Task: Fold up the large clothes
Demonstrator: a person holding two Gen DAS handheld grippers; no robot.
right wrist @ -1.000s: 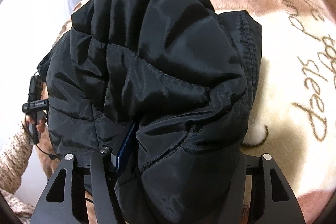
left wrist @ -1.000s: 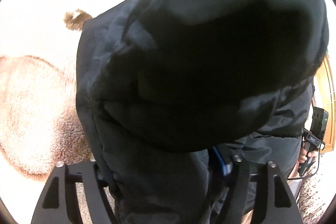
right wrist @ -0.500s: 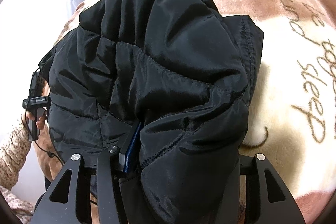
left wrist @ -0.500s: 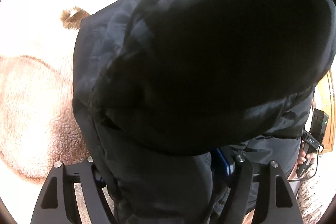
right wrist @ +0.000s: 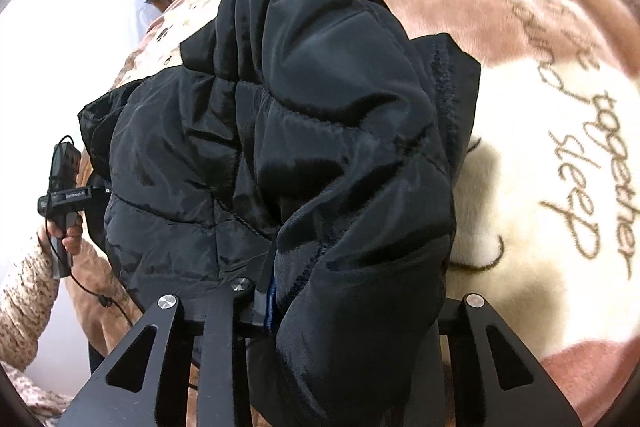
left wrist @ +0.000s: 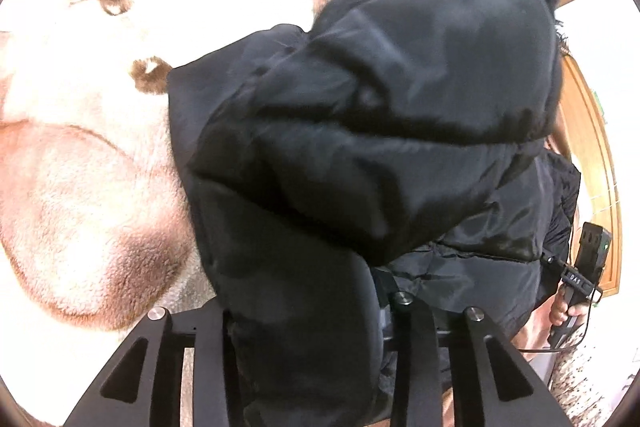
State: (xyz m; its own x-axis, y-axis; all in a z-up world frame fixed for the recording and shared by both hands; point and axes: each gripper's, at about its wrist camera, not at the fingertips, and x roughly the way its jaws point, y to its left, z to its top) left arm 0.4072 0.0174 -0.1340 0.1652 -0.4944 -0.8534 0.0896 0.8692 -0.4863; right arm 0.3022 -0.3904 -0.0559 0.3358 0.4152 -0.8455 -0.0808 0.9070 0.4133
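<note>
Tension matters as we carry the black puffer jacket (left wrist: pixel 360 155), bunched across the centre of both views above the plush blanket (right wrist: pixel 540 155): left gripper (left wrist: pixel 308 311) and right gripper (right wrist: pixel 340 291) each clamp a thick edge, so we keep them level.

1 black jacket (left wrist: pixel 360 147), 1 blanket (left wrist: pixel 80 187), 2 hand-held grippers: left (left wrist: pixel 308 347), right (right wrist: pixel 340 327).
</note>
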